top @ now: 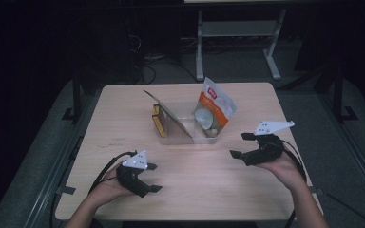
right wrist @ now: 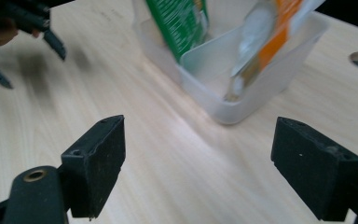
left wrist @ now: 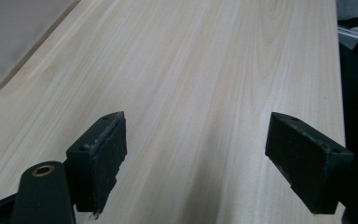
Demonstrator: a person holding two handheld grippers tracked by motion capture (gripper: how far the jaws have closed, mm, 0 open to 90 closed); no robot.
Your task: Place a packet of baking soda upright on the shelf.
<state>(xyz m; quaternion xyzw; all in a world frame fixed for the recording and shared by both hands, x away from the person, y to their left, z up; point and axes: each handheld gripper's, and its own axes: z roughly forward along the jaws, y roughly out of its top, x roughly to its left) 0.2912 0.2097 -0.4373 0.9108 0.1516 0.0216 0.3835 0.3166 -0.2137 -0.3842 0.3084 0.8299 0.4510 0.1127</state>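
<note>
Your left gripper (top: 153, 177): fingers apart, empty. Your right gripper (top: 239, 145): fingers apart, empty, near the tub (top: 186, 135). Tub: translucent plastic, rectangular, mid-worktop (top: 123, 118), holding glossy orange pouch (top: 214, 108) and flat packets.

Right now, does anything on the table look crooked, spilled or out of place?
Nothing is spilled or damaged. The orange pouch leans tilted out over the rim of the clear bin, and a flat silvery packet slants across the bin rather than lying in it. Both grippers, left and right, stand open with nothing between the jaws.
</note>
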